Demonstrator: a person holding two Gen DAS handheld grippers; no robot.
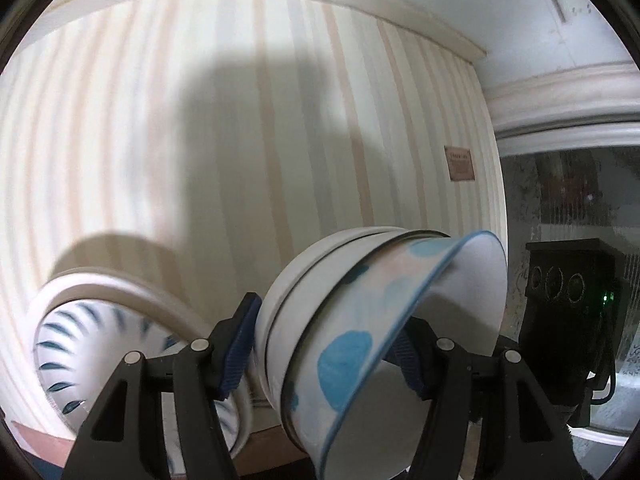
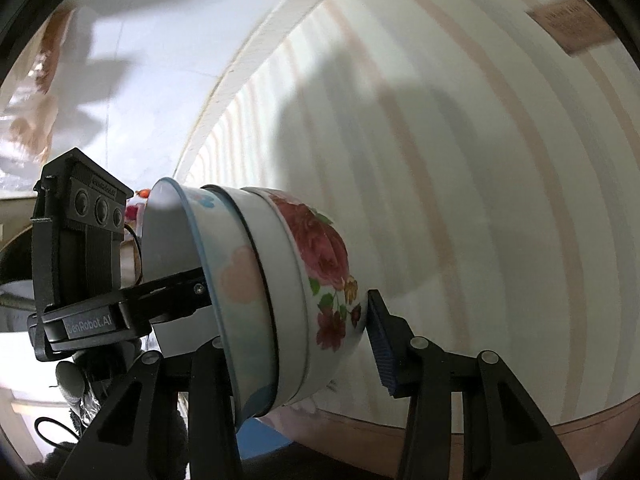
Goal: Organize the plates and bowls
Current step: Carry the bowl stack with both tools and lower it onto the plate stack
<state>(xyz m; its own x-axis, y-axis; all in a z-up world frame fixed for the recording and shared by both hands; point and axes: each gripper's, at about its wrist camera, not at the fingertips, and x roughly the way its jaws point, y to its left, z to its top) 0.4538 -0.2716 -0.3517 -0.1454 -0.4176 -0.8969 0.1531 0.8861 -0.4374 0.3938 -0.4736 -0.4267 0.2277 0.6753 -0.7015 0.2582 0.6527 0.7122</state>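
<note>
- Stack of bowls (image 1: 304, 292) up off the striped tabletop (image 1: 200, 120), tipped on its side, open mouth toward the right in the left wrist view.
- Three bowls nested: a blue-rimmed bowl (image 1: 344, 360) with blue spots innermost, a plain white bowl (image 2: 280, 264) around it, a rose-patterned bowl (image 2: 320, 256) outermost.
- Left gripper (image 1: 322, 350) clamped on the wall of the stack: one blue pad against the white outside, the other finger down inside the blue-rimmed bowl.
- Same grip seen from the right wrist camera, a black finger reaching in over the blue rim.
- Right gripper (image 2: 296, 342) straddling the stack from below, with the stack between its fingers.
- Blue pad of its right finger (image 2: 380, 344) just beside the base of the rose-patterned bowl, perhaps touching; the other finger hidden behind the stack.
- Cannot tell whether the right gripper presses on the bowls or merely brackets them.
- Leaf-patterned bowl (image 1: 68, 344), with dark blue strokes around the inside, resting on the tabletop at lower left of the left wrist view, near the table's edge and apart from the held stack; blurred.
- Small brown label (image 2: 572, 24) flat on the tabletop, well away from the bowls.
- Dark shadows of the tools and bowls across the pale stripes.
</note>
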